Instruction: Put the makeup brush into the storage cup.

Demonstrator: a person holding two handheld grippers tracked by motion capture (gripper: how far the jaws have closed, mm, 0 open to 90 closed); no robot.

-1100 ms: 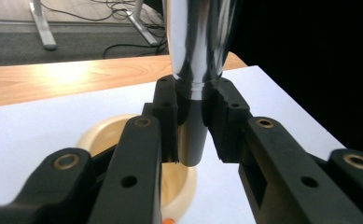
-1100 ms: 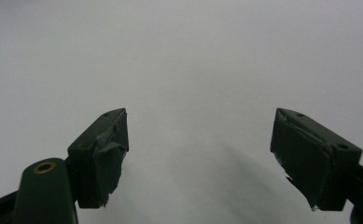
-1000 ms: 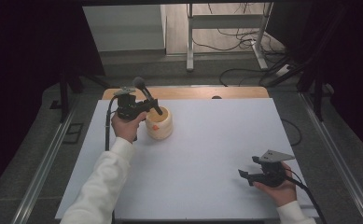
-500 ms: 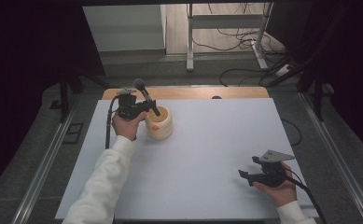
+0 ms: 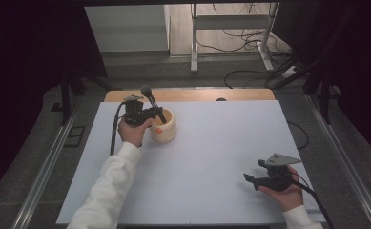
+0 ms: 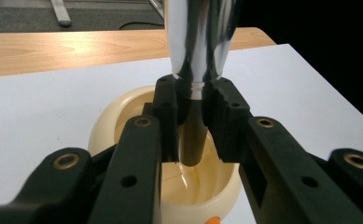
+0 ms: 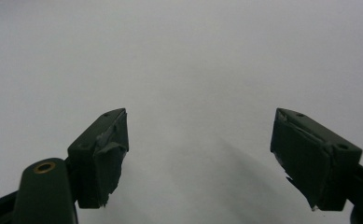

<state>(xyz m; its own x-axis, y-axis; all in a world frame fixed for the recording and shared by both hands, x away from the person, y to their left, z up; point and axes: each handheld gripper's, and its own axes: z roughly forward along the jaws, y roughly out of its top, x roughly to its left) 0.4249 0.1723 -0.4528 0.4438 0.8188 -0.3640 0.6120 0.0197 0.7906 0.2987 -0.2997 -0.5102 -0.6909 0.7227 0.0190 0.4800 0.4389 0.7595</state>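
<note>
Pestle (image 6: 195, 56) clamped between left gripper (image 6: 191, 123) jaws, tip inside cream bowl (image 6: 123, 105); right gripper (image 7: 200, 154) jaws wide.

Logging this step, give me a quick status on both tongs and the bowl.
Left tongs shut on metal pestle, tip inside cream bowl. Right tongs open, empty, over white table. Nothing in the way.

Pestle (image 6: 198, 42) polished metal; bowl (image 6: 123, 105) glossy cream; table (image 5: 221, 143) matt white.
</note>
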